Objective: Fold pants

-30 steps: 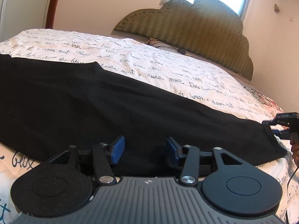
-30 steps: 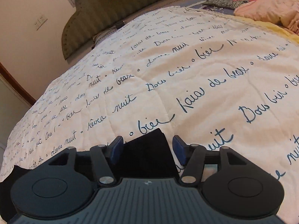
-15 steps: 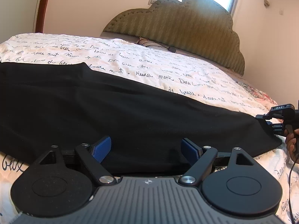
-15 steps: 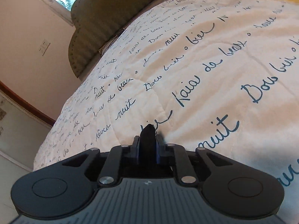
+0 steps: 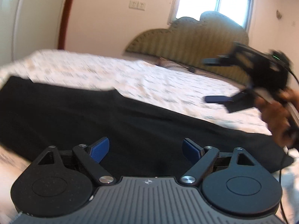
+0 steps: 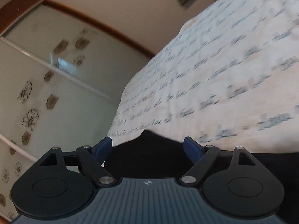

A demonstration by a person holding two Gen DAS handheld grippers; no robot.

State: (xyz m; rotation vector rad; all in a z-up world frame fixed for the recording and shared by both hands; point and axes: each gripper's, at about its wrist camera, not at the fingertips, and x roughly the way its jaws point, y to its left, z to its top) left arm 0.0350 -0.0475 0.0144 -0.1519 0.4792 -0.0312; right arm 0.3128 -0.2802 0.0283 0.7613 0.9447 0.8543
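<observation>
Black pants (image 5: pixel 130 123) lie flat in a long band across the white script-printed bedspread (image 5: pixel 149 82). My left gripper (image 5: pixel 145 149) hovers low over their near edge; its jaws are opening wide, with no cloth pinched between the blue pads. My right gripper (image 5: pixel 213 80) is raised above the pants' right end, held by a hand (image 5: pixel 276 115) and blurred. In the right wrist view that right gripper (image 6: pixel 147 145) has its jaws opening, nothing between them, and the pants (image 6: pixel 149 153) lie just beneath.
An olive padded headboard (image 5: pixel 196 43) stands at the far end of the bed under a window. A wardrobe with frosted, flower-patterned sliding doors (image 6: pixel 56 93) stands past the bedspread's (image 6: pixel 224 74) left edge. A cable hangs from the right gripper.
The right gripper let go of the pants' tip, opened wide, rose and swung leftward toward the wardrobe. The left gripper opened wider and lifted slightly; the pants stayed flat.
</observation>
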